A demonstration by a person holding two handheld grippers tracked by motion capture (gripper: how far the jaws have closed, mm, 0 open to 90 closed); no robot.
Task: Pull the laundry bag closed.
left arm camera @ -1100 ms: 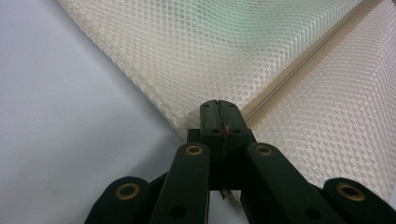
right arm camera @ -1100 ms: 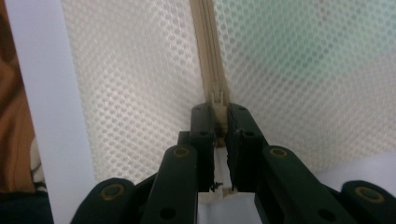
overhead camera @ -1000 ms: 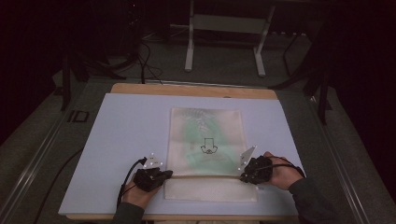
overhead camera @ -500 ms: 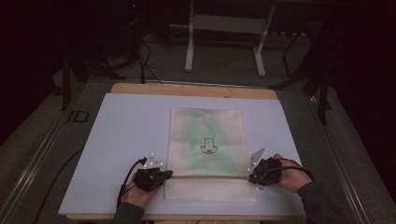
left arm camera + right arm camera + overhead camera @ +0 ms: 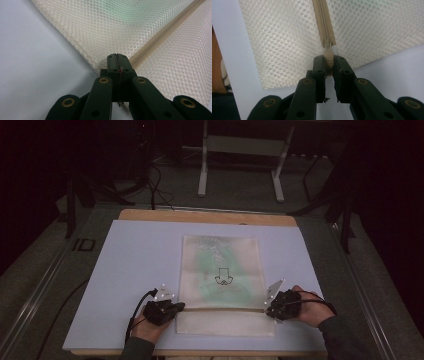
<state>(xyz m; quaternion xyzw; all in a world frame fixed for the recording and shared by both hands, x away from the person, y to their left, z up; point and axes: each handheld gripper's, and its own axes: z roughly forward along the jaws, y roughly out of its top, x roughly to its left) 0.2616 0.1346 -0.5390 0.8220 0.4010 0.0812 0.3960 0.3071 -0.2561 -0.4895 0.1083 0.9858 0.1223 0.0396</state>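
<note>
Cream mesh bag (image 5: 220, 280) lying flat at centre of high view on pale blue-grey mat (image 5: 130, 265), green contents showing faintly through upper part, small black arrow-like print near middle. Beige zipper (image 5: 220, 309) running across lower part of bag, left to right in frame, w/ narrower mesh strip below it near bottom edge.

Left gripper (image 5: 175, 307) at lower left of bag in high view, hand (image 5: 147, 326) behind it coming in from bottom. In left gripper view (image 5: 117, 62), jaws pressed together, no gap, clamped on bag edge right at end of zipper (image 5: 165, 30), which runs off toward upper right of frame; mesh (image 5: 112, 25) fills top and right, bare mat (image 5: 37, 62) at left.

Right gripper (image 5: 268, 307) at lower right of bag in high view, hand (image 5: 310, 307) behind it, grey plate on top. In right gripper view (image 5: 328, 63), jaws nearly together, pinching cream zipper pull (image 5: 328, 57) between tips; zipper (image 5: 323, 22) runs up to top centre of frame, mesh either side, mat at left and lower right. Strip of wooden table edge (image 5: 215, 62) at far left.

Wooden table edge (image 5: 210, 216) also visible past mat at top of high view; dark floor w/ cables and white stand legs (image 5: 240, 165) beyond.
</note>
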